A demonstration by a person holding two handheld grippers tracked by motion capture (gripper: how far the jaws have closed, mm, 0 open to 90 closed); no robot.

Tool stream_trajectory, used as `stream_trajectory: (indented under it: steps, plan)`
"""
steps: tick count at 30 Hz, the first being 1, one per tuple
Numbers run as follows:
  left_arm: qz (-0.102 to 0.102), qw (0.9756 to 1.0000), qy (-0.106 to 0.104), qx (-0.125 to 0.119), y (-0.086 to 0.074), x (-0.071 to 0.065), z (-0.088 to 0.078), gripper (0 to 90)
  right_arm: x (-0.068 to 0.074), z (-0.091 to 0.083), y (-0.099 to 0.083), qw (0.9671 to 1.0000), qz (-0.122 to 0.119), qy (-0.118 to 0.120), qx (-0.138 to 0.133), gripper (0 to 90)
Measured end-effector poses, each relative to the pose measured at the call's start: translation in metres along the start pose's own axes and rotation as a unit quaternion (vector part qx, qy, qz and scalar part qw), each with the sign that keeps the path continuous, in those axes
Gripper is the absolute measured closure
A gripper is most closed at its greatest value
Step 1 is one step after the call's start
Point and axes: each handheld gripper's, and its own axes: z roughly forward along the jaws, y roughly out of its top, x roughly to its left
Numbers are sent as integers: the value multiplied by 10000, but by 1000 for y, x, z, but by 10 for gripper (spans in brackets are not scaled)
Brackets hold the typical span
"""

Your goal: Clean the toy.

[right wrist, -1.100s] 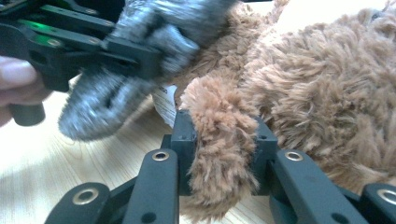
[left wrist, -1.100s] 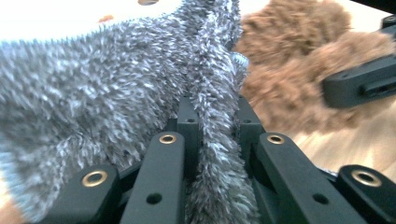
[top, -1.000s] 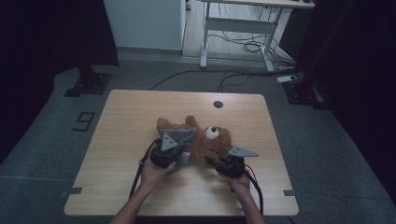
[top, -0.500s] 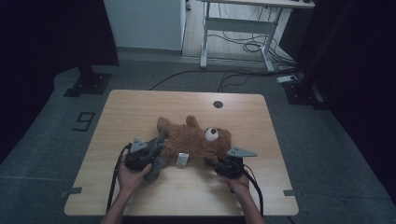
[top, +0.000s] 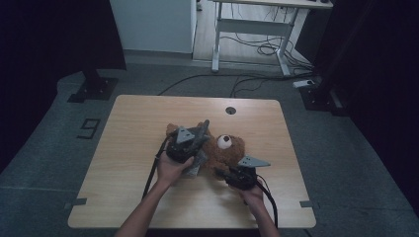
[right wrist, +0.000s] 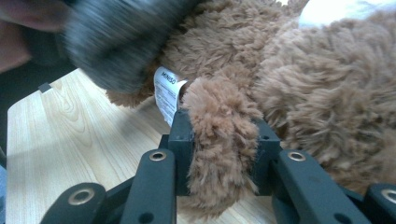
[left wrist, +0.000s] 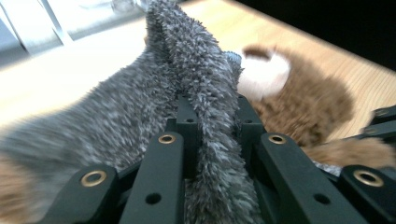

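Plush teddy bear (top: 225, 150), soft, light and squashy, is lying mid-bench (top: 148, 118); right gripper (right wrist: 223, 154) is pinching a brown limb, left gripper (left wrist: 212, 126) is clamping its fuzzy grey garment (left wrist: 140, 107) — folds are gripping best.

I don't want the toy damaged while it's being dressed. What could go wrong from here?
1. The left gripper pinches a narrow fold of the grey fuzzy garment; a hard pull could slip it out or stretch it.
2. The right gripper clamps one limb of the brown teddy bear, so opposing pulls may strain a seam.
3. The white label lies beside the right gripper and might snag.
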Motion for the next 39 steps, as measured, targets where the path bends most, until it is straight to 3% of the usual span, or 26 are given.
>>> stream_trajectory:
  steps: [1,4,5,6,7,8,9,11,15,18,21,28,29,30,31,33,37,39]
  plan:
    - [-36,9997,-49,241,-6,-1,15,767,1,0,0,10000,-16,12,11,679]
    - [-83,9997,-34,232,-15,-1,22,767,2,1,0,10000,-66,35,66,651]
    - [-134,9997,-45,189,-21,0,22,770,3,0,0,9998,-162,30,82,564]
    - [-134,9997,-45,189,-21,0,22,771,3,0,0,9998,-162,30,82,564]
    - [-116,9997,-45,218,-23,-1,20,772,2,-5,4,9998,-186,-9,65,452]
    - [-116,9997,-45,218,-23,-1,20,773,2,-5,4,9998,-186,-9,65,452]
    - [-79,9996,-50,269,-24,-3,19,773,0,-19,12,9997,-166,-121,-140,364]
    - [-45,9996,-49,286,-26,-4,18,773,-2,-25,14,9994,-163,-215,-231,334]
    - [-107,9996,-149,234,-33,-4,15,774,-20,-60,24,9939,-52,-908,-630,238]
    - [-108,9996,-168,223,-35,-4,14,774,-27,-65,23,9929,3,-1046,-562,210]
    - [-79,9996,-161,231,-36,-6,13,774,-42,-53,13,9925,241,-1168,-251,177]
    - [-82,9996,-171,228,-38,-7,12,773,-44,-31,1,9939,271,-1052,170,197]
    - [-91,9995,-188,233,-38,-7,11,773,-45,-26,-3,9942,246,-1015,258,331]
    - [-91,9995,-188,233,-38,-7,11,773,-45,-26,-3,9942,246,-1015,258,331]
    - [-103,9995,-197,238,-38,-7,11,773,-47,-26,-6,9959,244,-844,211,467]
    - [-112,9994,-221,222,-35,-9,8,772,-48,-27,-6,9962,307,-788,189,547]
    - [-25,9996,-212,186,-22,-14,1,773,-49,-27,-5,9965,395,-711,202,611]
    - [63,9996,-278,-24,-4,-24,-7,773,-51,-26,-5,9965,471,-677,159,629]
